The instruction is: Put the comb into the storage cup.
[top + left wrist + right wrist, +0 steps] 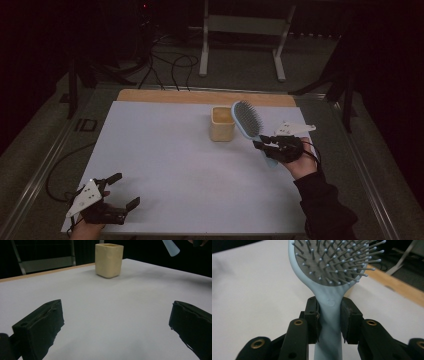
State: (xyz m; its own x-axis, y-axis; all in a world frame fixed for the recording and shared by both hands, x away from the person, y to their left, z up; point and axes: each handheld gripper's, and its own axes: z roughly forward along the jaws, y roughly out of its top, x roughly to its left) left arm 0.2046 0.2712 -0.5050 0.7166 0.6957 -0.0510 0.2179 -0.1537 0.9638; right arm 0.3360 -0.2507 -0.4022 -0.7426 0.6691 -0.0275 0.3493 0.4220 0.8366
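Hairbrush lifted over a white table, beside a cream cup.

The white table bears a cream cup near its far edge. The right gripper clamps the pale-blue hairbrush by its handle, head raised just beside the cup. The left gripper rests at the near-left corner, jaws wide, nothing between them.

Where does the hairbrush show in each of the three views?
High view: hairbrush right of centre, held up by the right gripper.
Left gripper view: its handle tip at the top right.
Right gripper view: centre, handle clamped between the jaws.
Shared landmark: the beige cup.
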